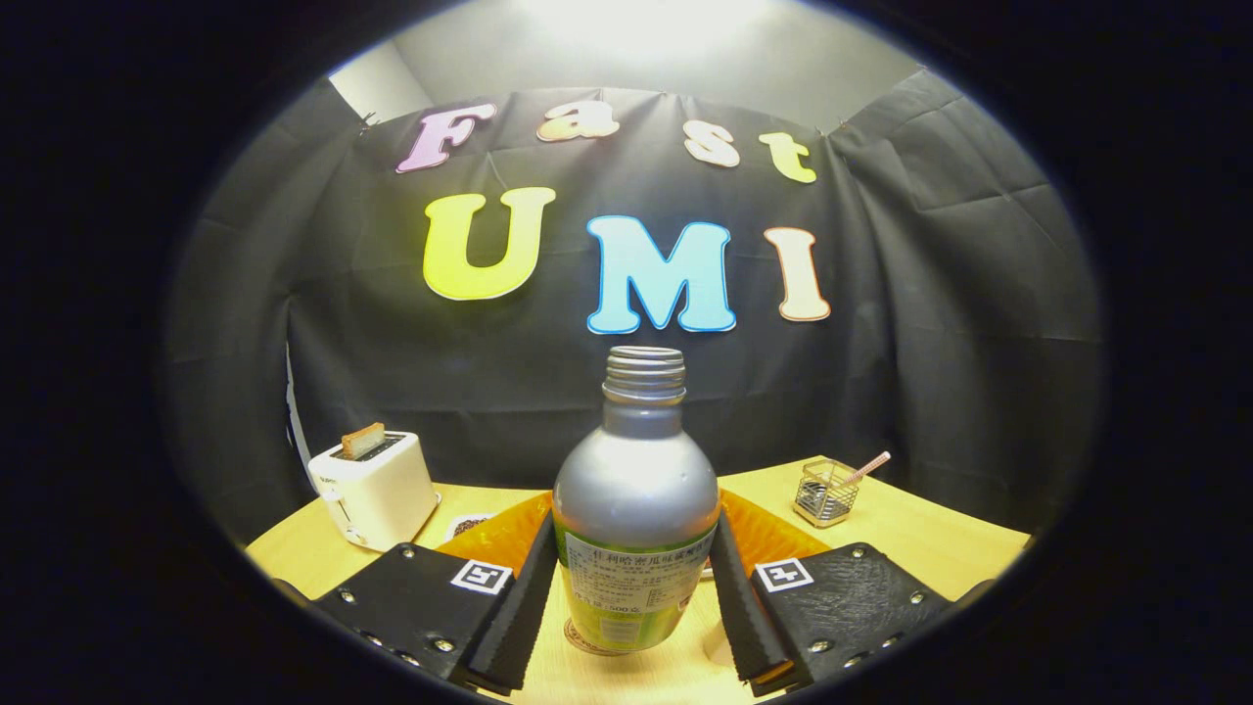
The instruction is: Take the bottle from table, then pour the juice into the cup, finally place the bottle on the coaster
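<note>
Gripping the bottle point(635, 509) on both sides, the claw point(634, 597) has its two fingers pressed flat against the label. It's a silver metal bottle, uncapped, threaded neck bare, standing upright with its base on a round coaster point(587, 641). The green-and-white label carries small print too fine to make out. Beyond the fingers runs a pale wooden worktop point(920, 534). A white toaster point(375, 490) with a slice of toast poking up sits off left; a small clear holder point(825, 493) with a straw stands right. Black cloth walls the booth.
</note>
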`<action>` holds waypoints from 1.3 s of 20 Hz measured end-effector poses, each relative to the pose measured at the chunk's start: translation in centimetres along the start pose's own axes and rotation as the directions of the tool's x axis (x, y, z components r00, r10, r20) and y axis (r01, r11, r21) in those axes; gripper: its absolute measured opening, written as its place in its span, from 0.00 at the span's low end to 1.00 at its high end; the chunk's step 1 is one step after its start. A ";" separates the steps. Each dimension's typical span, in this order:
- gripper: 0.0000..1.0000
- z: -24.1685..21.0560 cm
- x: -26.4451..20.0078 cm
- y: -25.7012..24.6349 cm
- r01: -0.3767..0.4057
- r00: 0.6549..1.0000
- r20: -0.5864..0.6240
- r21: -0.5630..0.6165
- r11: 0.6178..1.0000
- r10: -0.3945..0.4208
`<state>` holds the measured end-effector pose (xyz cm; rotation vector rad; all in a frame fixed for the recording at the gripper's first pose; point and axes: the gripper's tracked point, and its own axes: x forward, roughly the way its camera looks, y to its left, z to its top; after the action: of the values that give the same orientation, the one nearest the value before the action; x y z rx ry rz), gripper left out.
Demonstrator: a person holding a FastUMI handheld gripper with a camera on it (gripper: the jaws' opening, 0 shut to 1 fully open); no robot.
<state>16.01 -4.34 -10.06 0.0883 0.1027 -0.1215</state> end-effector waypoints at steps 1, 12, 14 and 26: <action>0.76 -0.5 0.3 0.2 -0.013 1.000 0.000 0.004 1.000 0.013; 0.76 -8.0 4.3 2.9 -0.076 0.992 -0.109 -0.092 0.993 0.066; 0.76 -8.1 4.6 3.1 -0.070 0.994 -0.096 -0.106 0.992 0.060; 0.76 -11.4 7.4 1.9 -0.049 0.996 -0.076 -0.050 0.998 0.045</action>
<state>22.41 -2.22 -21.96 0.0432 0.1781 -0.0683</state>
